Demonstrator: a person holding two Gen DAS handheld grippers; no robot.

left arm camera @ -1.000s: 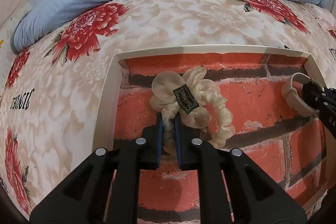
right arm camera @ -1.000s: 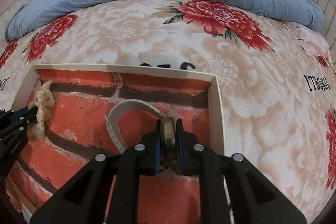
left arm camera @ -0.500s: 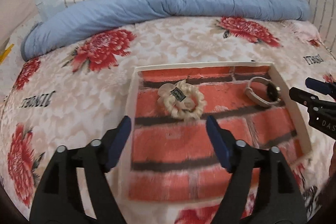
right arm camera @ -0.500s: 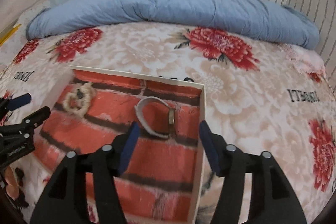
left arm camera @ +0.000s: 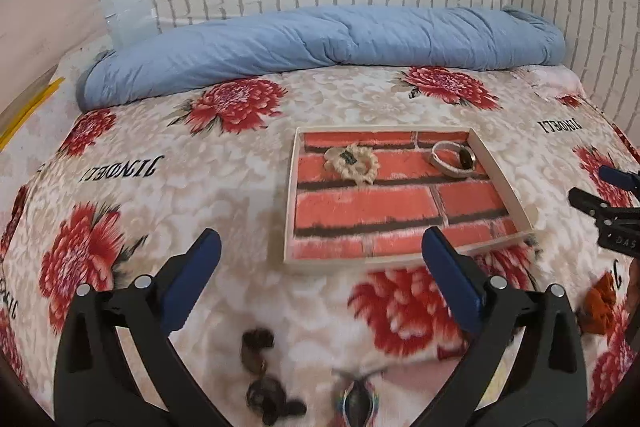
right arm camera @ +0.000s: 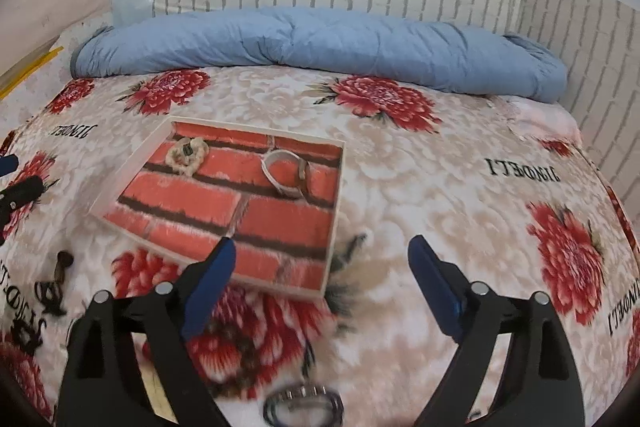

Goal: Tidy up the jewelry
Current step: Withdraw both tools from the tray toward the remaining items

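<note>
A shallow tray (left arm camera: 291, 195) lined with a red brick print lies on the flowered bedspread. A cream scrunchie (left arm camera: 352, 163) rests at its far left, a white-strapped watch (left arm camera: 454, 159) at its far right. My left gripper (left arm camera: 320, 239) hangs above the tray's near edge, its jaws opening wide with nothing between them. My right gripper (right arm camera: 322, 247) hovers near the tray's (right arm camera: 338, 219) near right corner, jaws also opening and empty. The right wrist view shows the same scrunchie (right arm camera: 186, 155) and watch (right arm camera: 286, 175) lying free.
Small dark pieces (left arm camera: 256, 343) and a colourful trinket (left arm camera: 358, 399) lie on the bedspread below my left gripper. An orange scrunchie (left arm camera: 598, 303) sits at the right. A silver ring-shaped piece (right arm camera: 304, 403) lies under my right gripper. A rolled blue duvet (left arm camera: 320, 43) lines the brick-patterned wall.
My left gripper let go of the scrunchie and my right let go of the watch. Both opened and drew back and up from the tray.
</note>
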